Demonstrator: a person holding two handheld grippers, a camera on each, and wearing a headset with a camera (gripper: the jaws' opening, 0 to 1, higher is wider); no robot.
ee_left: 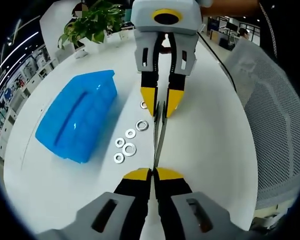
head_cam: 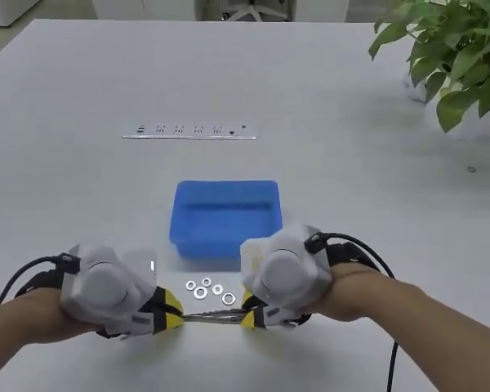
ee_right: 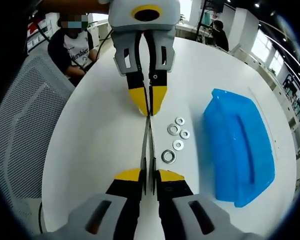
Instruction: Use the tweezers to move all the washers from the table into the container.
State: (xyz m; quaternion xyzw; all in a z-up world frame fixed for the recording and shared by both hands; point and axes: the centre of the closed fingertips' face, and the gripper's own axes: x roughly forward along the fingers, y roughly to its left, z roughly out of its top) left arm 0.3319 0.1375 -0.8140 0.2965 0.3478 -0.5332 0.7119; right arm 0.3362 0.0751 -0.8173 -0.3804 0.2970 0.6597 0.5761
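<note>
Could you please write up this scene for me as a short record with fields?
tweezers: span the two grippers, one end in each
left gripper: shut on the end where the tweezers' arms meet
right gripper: shut on the opposite end
washers: five, loose on the table, between tweezers and container
container: blue, open, no washers seen inside

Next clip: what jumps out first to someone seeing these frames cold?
The left gripper and right gripper meet nose to nose at the near side of the white table, both pinching one pair of tweezers. Just beyond lie a cluster of washers, then a blue container.
</note>
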